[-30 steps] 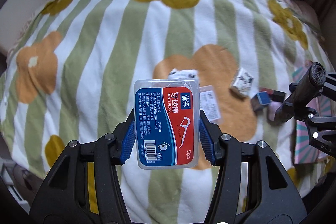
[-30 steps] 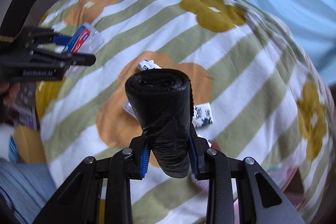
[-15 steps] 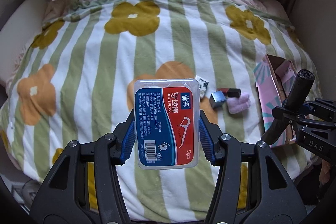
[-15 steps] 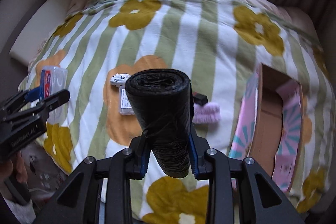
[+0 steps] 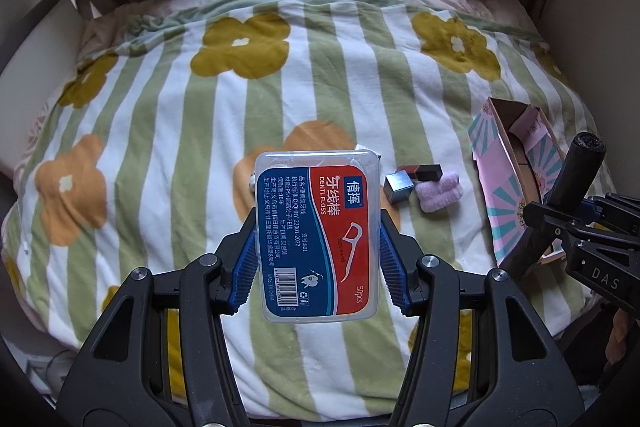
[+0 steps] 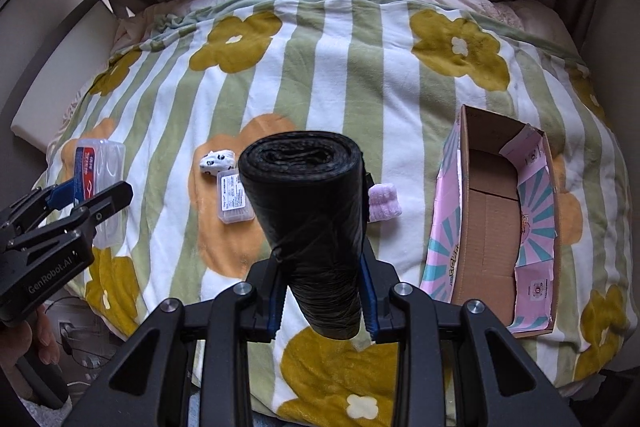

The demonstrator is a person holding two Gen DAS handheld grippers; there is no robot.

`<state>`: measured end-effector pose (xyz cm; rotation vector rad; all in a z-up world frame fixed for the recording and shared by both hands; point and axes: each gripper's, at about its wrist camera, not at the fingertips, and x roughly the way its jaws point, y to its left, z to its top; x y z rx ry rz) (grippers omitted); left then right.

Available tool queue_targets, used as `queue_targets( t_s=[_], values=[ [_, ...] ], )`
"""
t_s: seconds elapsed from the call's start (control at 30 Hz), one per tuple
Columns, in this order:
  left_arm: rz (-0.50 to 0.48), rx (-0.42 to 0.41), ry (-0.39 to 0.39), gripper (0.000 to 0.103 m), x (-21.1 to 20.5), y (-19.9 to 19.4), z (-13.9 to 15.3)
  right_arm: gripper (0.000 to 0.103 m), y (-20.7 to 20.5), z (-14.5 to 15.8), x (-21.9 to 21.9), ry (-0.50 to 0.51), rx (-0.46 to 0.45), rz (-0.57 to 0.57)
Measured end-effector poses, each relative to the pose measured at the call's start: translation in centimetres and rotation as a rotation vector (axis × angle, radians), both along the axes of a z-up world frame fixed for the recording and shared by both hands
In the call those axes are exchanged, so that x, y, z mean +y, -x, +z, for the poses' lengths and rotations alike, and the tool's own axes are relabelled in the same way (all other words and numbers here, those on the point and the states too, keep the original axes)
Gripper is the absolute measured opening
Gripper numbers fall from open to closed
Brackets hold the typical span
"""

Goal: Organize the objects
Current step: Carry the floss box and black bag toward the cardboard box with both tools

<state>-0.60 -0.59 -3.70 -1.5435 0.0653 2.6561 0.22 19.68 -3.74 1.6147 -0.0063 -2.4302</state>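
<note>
Both loaded, held above striped flower blanket (image 5: 168, 131). Left gripper (image 5: 318, 247) clamped on dental floss box (image 5: 318, 239), label facing camera. Right gripper (image 6: 322, 283) clamped on black bag roll (image 6: 312, 219), pointing forward. On blanket: open cardboard box (image 6: 492, 211) at right, empty; purple fuzzy item (image 6: 384, 203), small clear case (image 6: 234, 199), spotted white item (image 6: 216, 161) near middle.

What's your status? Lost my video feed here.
Left gripper shut on clear plastic dental floss box. Right gripper shut on black bin-bag roll. Pink cardboard box open, nothing seen inside, path unobstructed.
</note>
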Motion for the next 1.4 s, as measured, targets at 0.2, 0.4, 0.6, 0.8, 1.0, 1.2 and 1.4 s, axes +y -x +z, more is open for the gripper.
queue_targets(
  t_s=[0.2,0.4,0.6,0.8,1.0,1.2,1.4],
  values=[
    [-0.037,0.008,-0.001,0.051,1.4,0.9,0.8,0.029,0.3,1.0,1.7,0.010,0.018,-0.047],
    [-0.129,0.022,-0.009,0.050,4.9,3.3,1.6,0.029,0.8,1.7,4.9,-0.002,0.031,-0.135],
    [-0.270,0.026,-0.027,0.051,11.2,6.4,1.8,0.029,1.7,1.3,9.5,-0.016,0.014,-0.250],
    [-0.398,-0.012,-0.044,0.050,18.2,9.8,0.0,0.029,3.1,-0.2,14.6,-0.029,-0.021,-0.355],
    [-0.527,-0.071,-0.052,0.050,26.1,13.7,-3.3,0.029,4.8,-3.6,18.5,-0.040,-0.084,-0.415],
    [-0.642,-0.130,-0.027,0.050,32.9,16.8,-7.8,0.029,6.5,-8.6,20.9,-0.037,-0.173,-0.426],
    [-0.738,-0.197,0.001,0.050,38.3,18.8,-12.3,0.029,7.2,-13.1,22.2,-0.020,-0.275,-0.416]
  ],
)
